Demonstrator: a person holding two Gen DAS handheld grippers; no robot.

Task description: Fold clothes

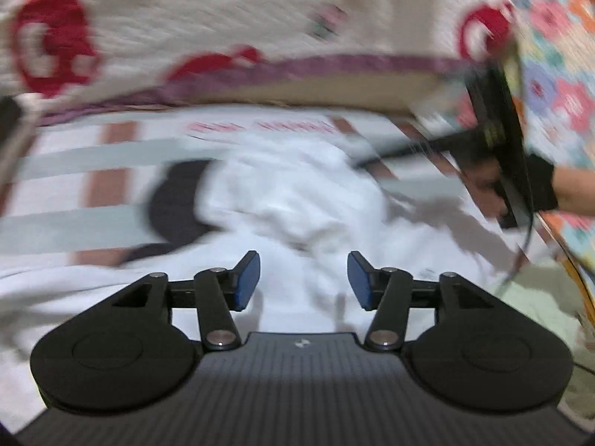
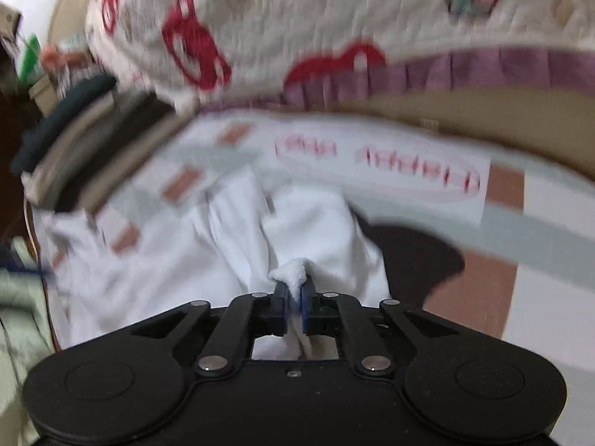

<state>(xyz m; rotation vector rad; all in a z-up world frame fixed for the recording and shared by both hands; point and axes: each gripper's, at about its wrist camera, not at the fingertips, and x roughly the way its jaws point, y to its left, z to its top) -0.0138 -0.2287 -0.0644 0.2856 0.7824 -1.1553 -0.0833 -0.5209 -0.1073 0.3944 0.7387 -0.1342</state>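
The white garment lies bunched on the striped mat. The right gripper pinches 1 edge of it, jaws clenched; the left gripper hovers over it, jaws released. Judged mid-fold: next, the left needs a matching edge.

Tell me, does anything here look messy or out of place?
The white garment lies bunched and wrinkled on the striped sheet, not yet folded flat, with a dark piece showing beside it. The right gripper pinches a tuft of it; the left gripper hangs open above it. Nothing looks spilled or damaged.
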